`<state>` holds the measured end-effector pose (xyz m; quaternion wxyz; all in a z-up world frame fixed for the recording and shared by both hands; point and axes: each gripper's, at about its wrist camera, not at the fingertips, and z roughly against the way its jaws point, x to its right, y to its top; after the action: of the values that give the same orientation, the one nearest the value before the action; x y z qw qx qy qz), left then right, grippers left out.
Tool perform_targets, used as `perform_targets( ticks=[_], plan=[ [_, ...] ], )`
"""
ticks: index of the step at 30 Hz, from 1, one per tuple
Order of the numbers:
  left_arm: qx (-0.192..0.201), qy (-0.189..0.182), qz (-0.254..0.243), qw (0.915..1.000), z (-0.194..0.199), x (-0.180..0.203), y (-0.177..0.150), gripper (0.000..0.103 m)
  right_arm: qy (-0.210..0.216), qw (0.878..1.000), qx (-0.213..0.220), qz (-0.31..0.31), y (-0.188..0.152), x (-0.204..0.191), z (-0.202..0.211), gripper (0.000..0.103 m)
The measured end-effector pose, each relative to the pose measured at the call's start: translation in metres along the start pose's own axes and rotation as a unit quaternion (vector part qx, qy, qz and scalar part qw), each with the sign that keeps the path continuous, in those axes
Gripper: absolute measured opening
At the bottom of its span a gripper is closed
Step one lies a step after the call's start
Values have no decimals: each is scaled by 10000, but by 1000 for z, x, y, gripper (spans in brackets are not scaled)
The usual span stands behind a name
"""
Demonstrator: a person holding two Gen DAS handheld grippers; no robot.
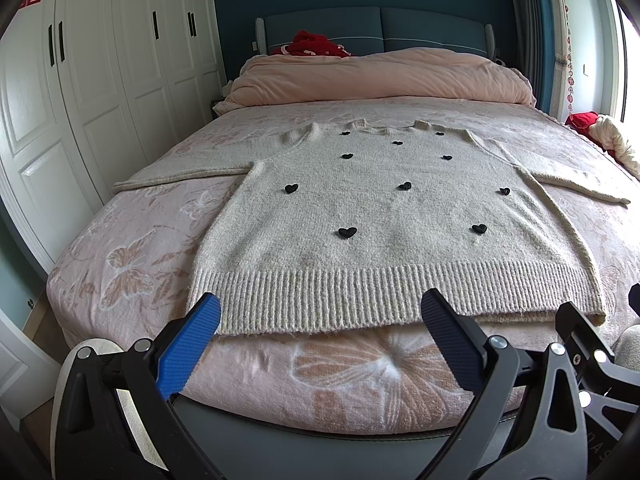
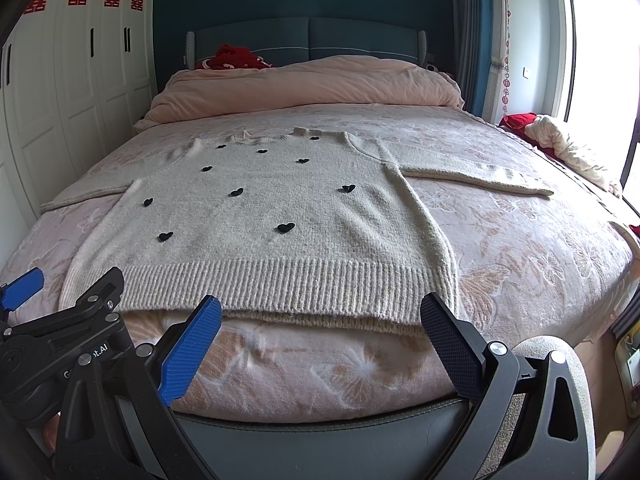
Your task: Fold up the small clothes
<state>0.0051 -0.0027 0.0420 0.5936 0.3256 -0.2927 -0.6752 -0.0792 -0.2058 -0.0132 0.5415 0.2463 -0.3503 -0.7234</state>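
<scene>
A cream knit sweater (image 1: 376,216) with small black hearts lies flat, front up, on the pink bed cover (image 1: 132,248), sleeves spread to both sides, ribbed hem nearest me. It also shows in the right wrist view (image 2: 280,216). My left gripper (image 1: 320,312) is open and empty, fingertips just above the hem's left half. My right gripper (image 2: 320,312) is open and empty, fingertips at the hem's right half. The left gripper's body (image 2: 60,328) shows at the left of the right wrist view.
A rolled pink duvet (image 1: 380,80) lies across the bed's head, with red fabric (image 1: 312,44) behind it. White wardrobe doors (image 1: 80,100) stand left. A cream and red bundle (image 2: 560,144) lies at the right by the window. The bed's dark foot edge (image 2: 320,428) is below my grippers.
</scene>
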Motion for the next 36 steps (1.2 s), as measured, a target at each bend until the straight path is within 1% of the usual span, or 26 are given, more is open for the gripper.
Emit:
perform_targets(
  ticks=[9,12,14,17,19,22,25,27,29,31,32,36],
  plan=[
    [-7,-11,-7,10000,-1,0,0,98,27,10000,-33,-34,-3,3,0,98],
    [-78,-131,-4,9999,-2,-1,-1,98,130,9999,-68,-43,-6,6,-2,98],
    [-101,-220,26,9997,-3,-4,0,98,281,9995,-169,42,-6,10,-8,98],
    [-96,-265,111,9995,-6,-10,6,98,375,9986,-363,80,4,19,-20,98],
    [-141,-337,148,9992,-10,-13,13,98,420,9985,-357,-60,18,36,-28,98],
    [-122,-372,201,9990,-18,-15,30,98,361,9977,-288,-504,52,86,-50,98],
    [-122,-387,236,9989,-27,-12,46,98,91,9921,-281,-1217,88,160,-84,98],
    [-110,-377,222,9990,-34,-7,54,98,-157,9821,-305,-1854,110,222,-112,98],
    [-149,-355,170,9991,-44,0,62,98,-526,9700,-331,-2350,126,280,-141,97],
    [-209,-336,122,9991,-55,8,69,98,-842,9603,-362,-2635,136,323,-163,92],
    [-232,-327,105,9991,-59,12,71,98,-1027,9531,-375,-2822,140,352,-178,91],
    [-395,-337,-39,9986,-79,29,77,98,-1205,9334,-506,-3342,144,414,-216,80]
  ],
)
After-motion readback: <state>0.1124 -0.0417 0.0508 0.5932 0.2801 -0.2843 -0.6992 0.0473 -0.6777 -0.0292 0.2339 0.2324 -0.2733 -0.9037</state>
